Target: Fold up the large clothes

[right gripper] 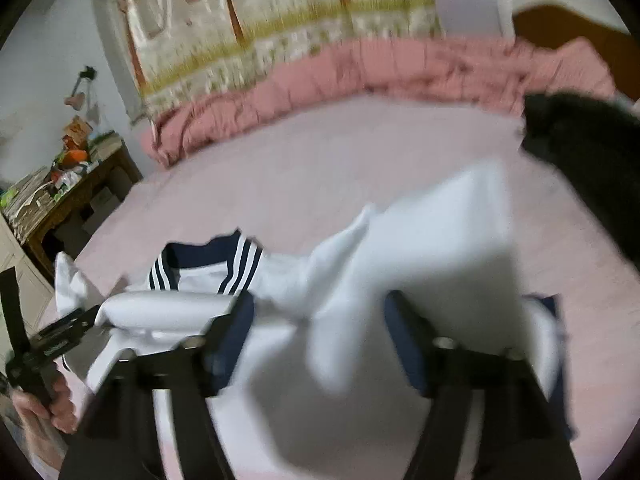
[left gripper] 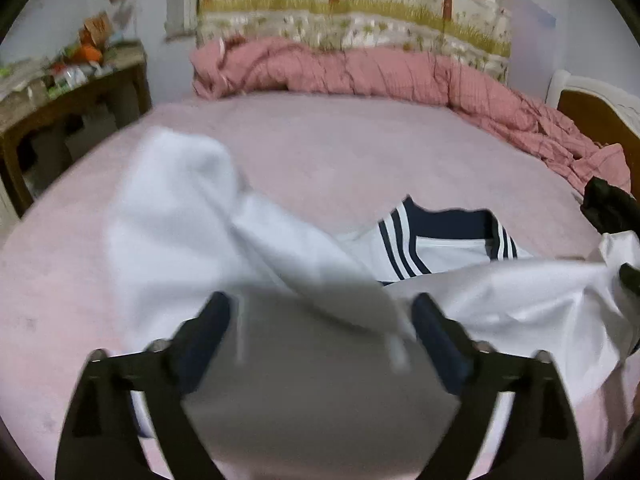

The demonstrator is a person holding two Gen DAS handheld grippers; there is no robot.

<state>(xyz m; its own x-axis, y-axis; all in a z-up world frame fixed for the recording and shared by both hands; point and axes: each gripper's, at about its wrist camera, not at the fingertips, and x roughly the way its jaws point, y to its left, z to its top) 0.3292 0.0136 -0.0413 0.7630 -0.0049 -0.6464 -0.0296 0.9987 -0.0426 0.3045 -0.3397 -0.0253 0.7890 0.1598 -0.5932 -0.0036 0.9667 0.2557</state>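
A white sailor-style shirt [left gripper: 500, 304] with a navy, white-striped collar [left gripper: 400, 248] lies on the pink bed sheet [left gripper: 320, 152]. My left gripper [left gripper: 320, 320] has its jaws spread wide, and a blurred white sleeve [left gripper: 180, 216] drapes between and over them, above the bed. In the right wrist view my right gripper [right gripper: 320, 320] also stands wide open, with a blurred white sleeve [right gripper: 432, 248] across its jaws. The collar [right gripper: 204, 264] lies left of it. The left gripper [right gripper: 86, 318] shows at the left edge, against the shirt's white fabric.
A crumpled pink quilt [left gripper: 360, 72] lies along the far side of the bed under a patterned curtain [left gripper: 352, 0]. A cluttered wooden table [left gripper: 60, 96] stands left of the bed. A dark garment [right gripper: 580, 160] lies at the right. A wooden headboard [left gripper: 600, 116] is at the right.
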